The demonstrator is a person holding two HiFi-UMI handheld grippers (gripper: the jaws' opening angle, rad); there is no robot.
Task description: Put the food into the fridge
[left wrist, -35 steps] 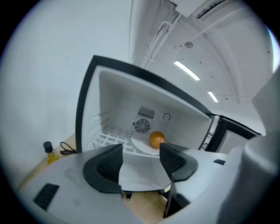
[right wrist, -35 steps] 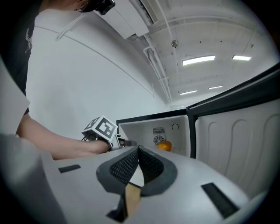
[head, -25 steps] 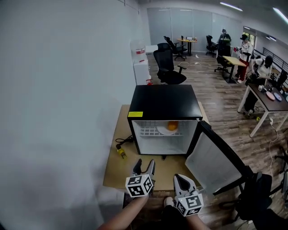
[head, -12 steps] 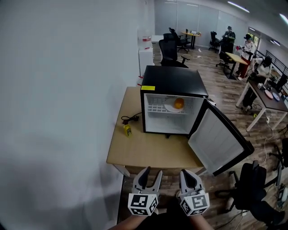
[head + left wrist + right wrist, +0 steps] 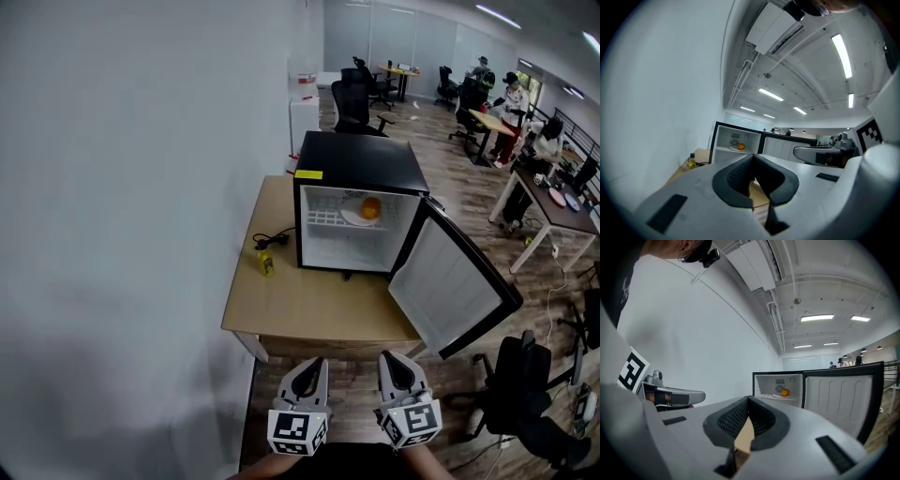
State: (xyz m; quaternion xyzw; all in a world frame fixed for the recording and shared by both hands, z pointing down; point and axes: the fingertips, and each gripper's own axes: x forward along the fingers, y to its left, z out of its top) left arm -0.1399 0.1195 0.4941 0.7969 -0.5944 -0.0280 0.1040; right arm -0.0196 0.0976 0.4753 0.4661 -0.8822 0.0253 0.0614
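Desk (image 5: pixel 300 305) of pale wood stands against the white wall and carries the black fridge (image 5: pixel 356 164) at its far end. The fridge door (image 5: pixel 450 291) is swung wide toward the person's right and overhangs the desk edge. Both tools hang well short of the desk's near edge and touch nothing. The left tool (image 5: pixel 314 364) has jaws that have just been closing and now meet with nothing between them. The right tool (image 5: pixel 394 360) is likewise closed and empty. Inside, a white plate (image 5: pixel 351 219) rests on the wire shelf with the orange (image 5: pixel 371 208) on it, set toward the back. So the food looks to be already in place, and what seems left is shutting the door. For that the right tool is the better choice, since it is on the door's side. Keeping its jaws together gives a blunt, firm tip. It should meet the door near the free outer edge, away from the hinge, where a light push turns the door most easily. The push should then follow the door's arc round instead of driving straight ahead, which could slide the fridge on the desk. It is worth checking that the plate rim sits inside the seal line before the last press. The small yellow bottle (image 5: pixel 266 263) and the black cable (image 5: pixel 272 242), left of the fridge, are clear of that path and need no attention.
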